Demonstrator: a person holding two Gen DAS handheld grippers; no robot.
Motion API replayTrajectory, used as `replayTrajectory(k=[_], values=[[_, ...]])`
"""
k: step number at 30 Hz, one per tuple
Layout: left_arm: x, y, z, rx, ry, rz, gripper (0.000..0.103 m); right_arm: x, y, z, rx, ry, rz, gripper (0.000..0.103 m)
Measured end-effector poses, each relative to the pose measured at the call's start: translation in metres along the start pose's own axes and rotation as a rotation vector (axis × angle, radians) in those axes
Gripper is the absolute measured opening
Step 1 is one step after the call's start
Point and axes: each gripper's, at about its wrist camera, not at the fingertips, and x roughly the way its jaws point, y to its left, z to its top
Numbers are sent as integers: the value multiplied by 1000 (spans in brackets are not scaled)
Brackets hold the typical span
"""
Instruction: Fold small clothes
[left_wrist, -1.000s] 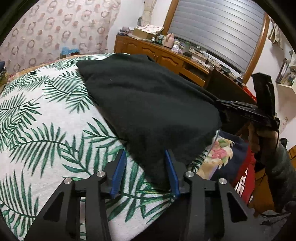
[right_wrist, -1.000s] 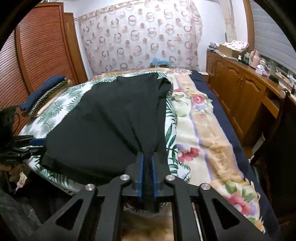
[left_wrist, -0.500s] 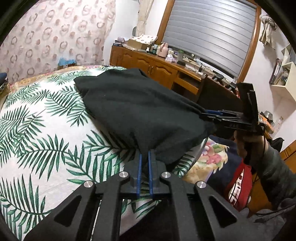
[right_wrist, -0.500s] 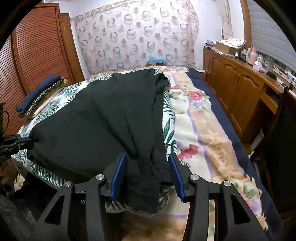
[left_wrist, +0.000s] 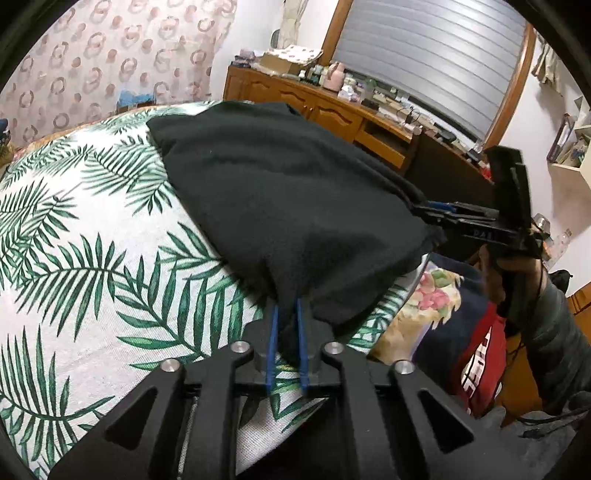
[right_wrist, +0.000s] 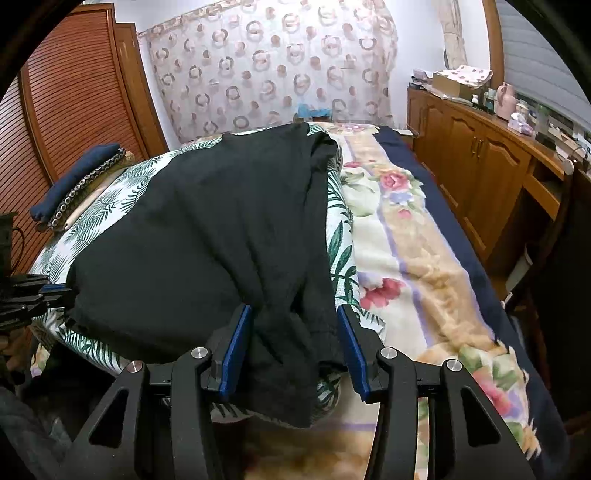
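The black garment (left_wrist: 295, 192) lies in the frame centre on the leaf-print sheet (left_wrist: 74, 258). It looks soft and light, so corners suit best. The left gripper (left_wrist: 287, 332) pinches its near edge, jaws opening slightly; the right gripper (right_wrist: 293, 347) is half open around a loose fold.

Between your left jaws the cloth (left_wrist: 288, 206) corner is buried, its edge unseen. Beyond your right jaws the cloth hides the sheet (right_wrist: 110, 206), and the dresser (right_wrist: 476, 155) clutter is too small to tell.

Garment (right_wrist: 207, 236) on leaf sheet (left_wrist: 74, 240); floral blanket (right_wrist: 417, 251) right; cabinet (right_wrist: 476, 166) beyond.
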Motion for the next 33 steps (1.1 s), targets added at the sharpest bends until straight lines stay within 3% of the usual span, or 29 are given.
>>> replayTrajectory(k=[2, 5, 7, 12, 20, 27, 33], values=[[0, 0, -1, 1, -2, -1, 14, 0, 2, 0, -14, 5, 4, 45], [-1, -3, -1, 18, 0, -5, 10, 0, 6, -2, -48, 19, 43, 17], [-6, -6, 2, 26, -20, -27, 5, -1, 8, -1, -63, 24, 76, 10], [-34, -5, 34, 23, -116, -62, 5, -23, 3, 19, -40, -68, 140, 9], [-46, 20, 106, -7, -230, -53, 5, -49, -9, 90, -25, -280, 188, 9], [-20, 60, 163, -17, -225, 16, 5, 3, -22, 149, -26, -278, 176, 9], [18, 98, 183, -52, -183, 49, 5, 58, -16, 179, -32, -229, 164, 9]])
